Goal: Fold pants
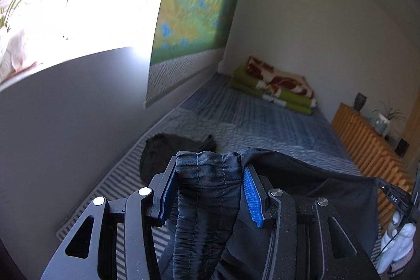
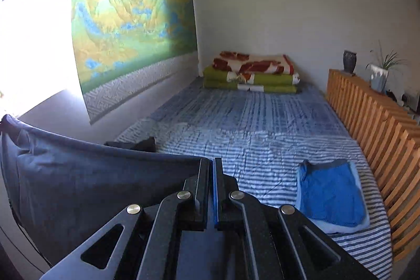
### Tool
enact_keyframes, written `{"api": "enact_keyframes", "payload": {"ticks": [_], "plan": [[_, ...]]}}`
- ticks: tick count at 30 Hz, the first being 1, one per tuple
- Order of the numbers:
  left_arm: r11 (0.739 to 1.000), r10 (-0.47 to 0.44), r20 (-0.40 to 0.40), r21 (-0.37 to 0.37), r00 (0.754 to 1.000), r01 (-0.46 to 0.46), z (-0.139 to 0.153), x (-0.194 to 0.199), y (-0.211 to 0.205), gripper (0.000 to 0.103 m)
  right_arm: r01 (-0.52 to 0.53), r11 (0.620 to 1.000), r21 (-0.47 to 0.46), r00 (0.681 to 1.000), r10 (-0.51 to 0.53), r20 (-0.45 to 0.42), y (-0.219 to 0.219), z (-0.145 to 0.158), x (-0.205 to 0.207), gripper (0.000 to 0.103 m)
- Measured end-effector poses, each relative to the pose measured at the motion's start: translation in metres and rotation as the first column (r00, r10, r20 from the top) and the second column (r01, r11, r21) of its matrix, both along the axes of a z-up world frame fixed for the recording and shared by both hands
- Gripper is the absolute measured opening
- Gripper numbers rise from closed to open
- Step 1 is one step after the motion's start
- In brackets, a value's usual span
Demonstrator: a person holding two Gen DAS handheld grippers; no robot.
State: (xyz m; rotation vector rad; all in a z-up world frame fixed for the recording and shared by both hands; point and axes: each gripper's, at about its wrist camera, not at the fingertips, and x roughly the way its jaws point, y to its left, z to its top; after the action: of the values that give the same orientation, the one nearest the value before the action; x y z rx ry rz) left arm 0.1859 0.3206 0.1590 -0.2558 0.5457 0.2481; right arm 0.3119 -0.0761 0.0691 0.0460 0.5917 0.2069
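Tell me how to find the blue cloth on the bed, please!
Look at the big bed with the striped sheet, then go to the side by the wooden slat railing. The blue folded cloth lies flat there at the near end. It is bright blue on a paler blue layer, unlike the green and red blankets stacked at the far wall.

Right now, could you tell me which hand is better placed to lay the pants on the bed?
Probably right: its gripper faces open striped bed, while the left gripper clamps the bunched waistband of the pants.
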Motion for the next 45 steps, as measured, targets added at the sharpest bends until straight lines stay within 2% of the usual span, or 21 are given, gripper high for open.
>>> {"api": "enact_keyframes", "payload": {"ticks": [2, 5, 7, 8, 10, 12, 14, 16, 18, 21, 25, 27, 30, 33, 36, 38, 39, 40, 41, 42, 45], "plan": [[0.997, 0.078, -0.079, 0.023, 0.994, -0.076, -0.040, 0.041, 0.024, 0.049, -0.013, 1.000, -0.023, 0.998, 0.011, -0.054, 0.027, -0.028, 0.042, 0.002], [0.986, 0.168, -0.147, 0.043, 0.975, -0.164, -0.086, 0.090, 0.058, 0.051, -0.080, 0.995, -0.053, 0.990, 0.074, -0.117, 0.066, -0.054, 0.094, 0.003], [0.985, 0.174, -0.232, 0.021, 0.957, -0.173, -0.113, 0.119, 0.075, 0.053, -0.088, 0.993, -0.073, 0.982, 0.075, -0.174, 0.080, -0.073, 0.126, 0.013], [0.982, 0.186, -0.268, 0.007, 0.945, -0.191, -0.128, 0.130, 0.078, 0.053, -0.096, 0.994, -0.043, 0.975, 0.085, -0.207, 0.077, -0.080, 0.137, 0.021], [0.983, 0.175, -0.305, -0.003, 0.936, -0.185, -0.146, 0.141, 0.077, 0.053, -0.100, 0.995, 0.011, 0.969, 0.100, -0.227, 0.062, -0.087, 0.141, 0.028], [0.987, 0.156, -0.312, 0.016, 0.937, -0.159, -0.156, 0.138, 0.067, 0.053, -0.092, 0.995, 0.023, 0.970, 0.095, -0.223, 0.035, -0.089, 0.124, 0.037], [0.989, 0.145, -0.293, 0.083, 0.945, -0.125, -0.152, 0.127, 0.047, 0.056, -0.077, 0.996, 0.038, 0.968, 0.084, -0.238, -0.002, -0.103, 0.104, 0.044], [0.986, 0.124, -0.283, 0.147, 0.951, -0.085, -0.146, 0.119, 0.028, 0.066, -0.021, 0.999, 0.038, 0.961, 0.031, -0.277, -0.045, -0.118, 0.077, 0.046], [0.983, 0.124, -0.291, 0.167, 0.949, -0.077, -0.143, 0.110, 0.020, 0.067, 0.043, 0.999, 0.008, 0.945, -0.038, -0.325, -0.088, -0.147, 0.049, 0.046], [0.992, 0.090, -0.282, 0.114, 0.955, -0.060, -0.140, 0.089, 0.006, 0.067, 0.132, 0.990, -0.040, 0.902, -0.137, -0.410, -0.144, -0.195, 0.003, 0.046], [0.996, -0.072, -0.298, 0.033, 0.952, 0.086, -0.157, 0.074, -0.047, 0.067, 0.211, 0.973, 0.096, 0.832, -0.127, -0.541, -0.192, -0.249, -0.051, 0.047], [0.983, -0.177, -0.313, -0.018, 0.933, 0.180, -0.174, 0.068, -0.086, 0.067, 0.227, 0.960, 0.163, 0.830, -0.103, -0.548, -0.199, -0.260, -0.071, 0.047], [0.945, -0.328, -0.355, -0.104, 0.876, 0.312, -0.209, 0.057, -0.147, 0.067, 0.186, 0.957, 0.222, 0.864, -0.051, -0.501, -0.193, -0.260, -0.099, 0.055], [0.902, -0.426, -0.403, -0.117, 0.810, 0.416, -0.242, 0.044, -0.205, 0.067, 0.106, 0.979, 0.174, 0.889, -0.015, -0.457, -0.174, -0.256, -0.113, 0.055], [0.889, -0.439, -0.446, -0.092, 0.780, 0.448, -0.265, 0.039, -0.233, 0.067, 0.034, 0.998, 0.060, 0.905, -0.005, -0.425, -0.151, -0.250, -0.115, 0.063], [0.891, -0.443, -0.462, -0.130, 0.768, 0.436, -0.278, 0.040, -0.236, 0.067, 0.001, 0.999, -0.032, 0.911, -0.015, -0.413, -0.136, -0.253, -0.110, 0.062], [0.892, -0.444, -0.466, -0.150, 0.765, 0.426, -0.284, 0.044, -0.232, 0.067, -0.010, 0.998, -0.060, 0.908, -0.016, -0.418, -0.131, -0.256, -0.107, 0.056], [0.896, -0.439, -0.469, -0.163, 0.767, 0.413, -0.287, 0.043, -0.232, 0.067, -0.021, 0.995, -0.093, 0.898, -0.022, -0.439, -0.126, -0.259, -0.103, 0.021], [0.898, -0.434, -0.471, -0.165, 0.768, 0.407, -0.288, 0.043, -0.230, 0.067, -0.031, 0.992, -0.126, 0.880, -0.033, -0.474, -0.124, -0.261, -0.095, 0.004], [0.900, -0.431, -0.472, -0.164, 0.769, 0.404, -0.289, 0.043, -0.229, 0.067, -0.030, 0.989, -0.148, 0.882, -0.044, -0.469, -0.124, -0.258, -0.092, 0.003], [0.903, -0.424, -0.469, -0.151, 0.775, 0.403, -0.286, 0.043, -0.215, 0.067, -0.017, 0.967, -0.252, 0.922, -0.082, -0.378, -0.133, -0.222, -0.084, 0.003]]}}
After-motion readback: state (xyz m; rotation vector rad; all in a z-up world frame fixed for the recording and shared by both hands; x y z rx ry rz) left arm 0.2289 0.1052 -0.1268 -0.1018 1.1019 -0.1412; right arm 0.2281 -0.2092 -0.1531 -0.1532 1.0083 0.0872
